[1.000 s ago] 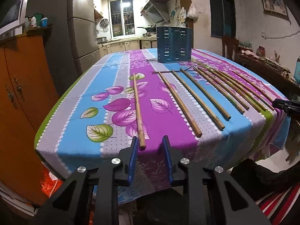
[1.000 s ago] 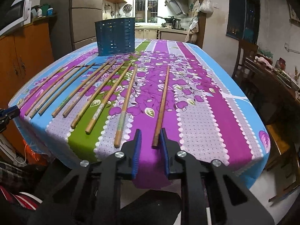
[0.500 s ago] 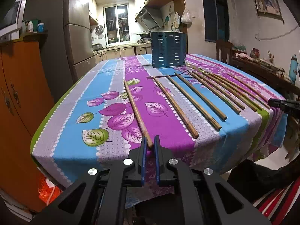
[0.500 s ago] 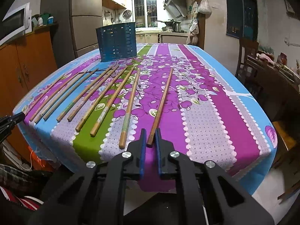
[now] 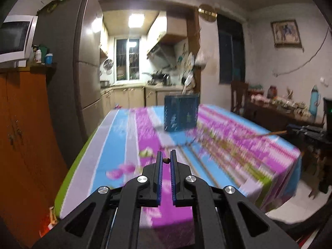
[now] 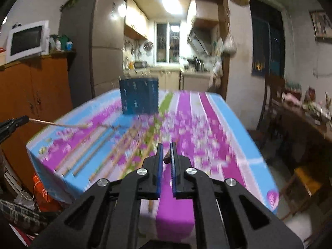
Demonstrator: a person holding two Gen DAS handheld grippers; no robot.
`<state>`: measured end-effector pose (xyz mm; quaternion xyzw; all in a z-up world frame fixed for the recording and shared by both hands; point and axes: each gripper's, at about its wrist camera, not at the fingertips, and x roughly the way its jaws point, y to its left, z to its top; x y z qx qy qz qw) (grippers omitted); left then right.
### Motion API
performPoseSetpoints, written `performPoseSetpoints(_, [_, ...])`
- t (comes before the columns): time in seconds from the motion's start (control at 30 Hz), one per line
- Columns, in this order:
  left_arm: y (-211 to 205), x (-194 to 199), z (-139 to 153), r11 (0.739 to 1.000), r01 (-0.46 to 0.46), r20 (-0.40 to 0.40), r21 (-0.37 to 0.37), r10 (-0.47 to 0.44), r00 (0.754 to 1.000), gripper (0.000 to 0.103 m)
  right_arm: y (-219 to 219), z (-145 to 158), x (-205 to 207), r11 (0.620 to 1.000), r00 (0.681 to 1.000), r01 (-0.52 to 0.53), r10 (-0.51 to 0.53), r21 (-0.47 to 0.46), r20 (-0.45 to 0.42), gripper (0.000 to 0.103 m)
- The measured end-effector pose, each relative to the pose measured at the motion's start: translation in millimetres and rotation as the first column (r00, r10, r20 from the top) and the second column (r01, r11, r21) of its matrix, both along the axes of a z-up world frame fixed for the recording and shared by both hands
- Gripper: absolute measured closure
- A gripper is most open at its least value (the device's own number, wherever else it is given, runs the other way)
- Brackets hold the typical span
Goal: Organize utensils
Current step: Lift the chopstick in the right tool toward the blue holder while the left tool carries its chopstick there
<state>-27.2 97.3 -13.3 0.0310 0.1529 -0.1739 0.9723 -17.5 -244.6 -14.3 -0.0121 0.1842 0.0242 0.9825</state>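
Observation:
My left gripper [image 5: 166, 160] is shut on the near end of a wooden chopstick [image 5: 166, 161], lifted above the table. In the right wrist view that chopstick [image 6: 58, 123] sticks out from the left gripper at the left edge. My right gripper [image 6: 166, 159] is shut on the end of another chopstick [image 6: 166, 158]; in the left wrist view it [image 5: 267, 133] pokes out from the right gripper at the right. Several chopsticks [image 6: 99, 147] lie in a row on the flowered tablecloth [image 6: 207, 128]. A blue slotted utensil holder [image 5: 181, 113] [image 6: 139, 96] stands at the table's far end.
An orange cabinet [image 5: 22, 124] and a tall fridge [image 5: 83, 66] stand left of the table. A dark side table with clutter [image 5: 290, 112] and a chair [image 5: 238, 95] are on the right. The kitchen lies behind. Both views are motion-blurred.
Both grippers closed on the near ends of the outermost chopsticks, then lifted them off the table. Both cameras have tilted up and risen.

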Motion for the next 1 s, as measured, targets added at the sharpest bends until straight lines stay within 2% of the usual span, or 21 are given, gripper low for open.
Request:
performPoseSetpoints(0.17, [2,14,33,0.998,0.052,0.023,-0.033,-0.052,0.998,0.095,2,33,13,0.999,0.997,-0.032,0.034,-0.023,0.064,0.098])
performPoseSetpoints(0.3, [4,33,51,0.996,0.076,0.022,-0.047,-0.075,0.997,0.095,4,53,24,0.999,0.996,-0.037,0.039,-0.015,0.086,0.098])
performPoseSetpoints(0.47, [10,59,78,0.986,0.129,0.033,-0.104,-0.126,0.992,0.095,8,75,42,0.999,0.995,-0.02,0.022,-0.025,0.1,0.098])
performPoseSetpoints(0.57, [10,67,91,0.983,0.156,0.054,-0.099,-0.151,0.987,0.095,10,87,52,1.0,0.994,-0.014,0.017,-0.022,0.11,0.098])
performPoseSetpoints(0.8, [3,84,107,0.973,0.209,0.045,-0.096,-0.205,0.978,0.095,14,109,74,0.999,0.99,-0.035,0.033,0.012,0.134,0.1])
performPoseSetpoints(0.9, [2,89,111,0.975,0.202,0.045,-0.095,-0.199,0.979,0.095,13,113,79,0.997,0.989,-0.06,0.055,0.039,0.138,0.103])
performPoseSetpoints(1.0, [-1,94,114,0.976,0.193,0.057,-0.098,-0.188,0.98,0.095,13,110,90,0.998,0.992,-0.056,0.052,0.027,0.117,0.103])
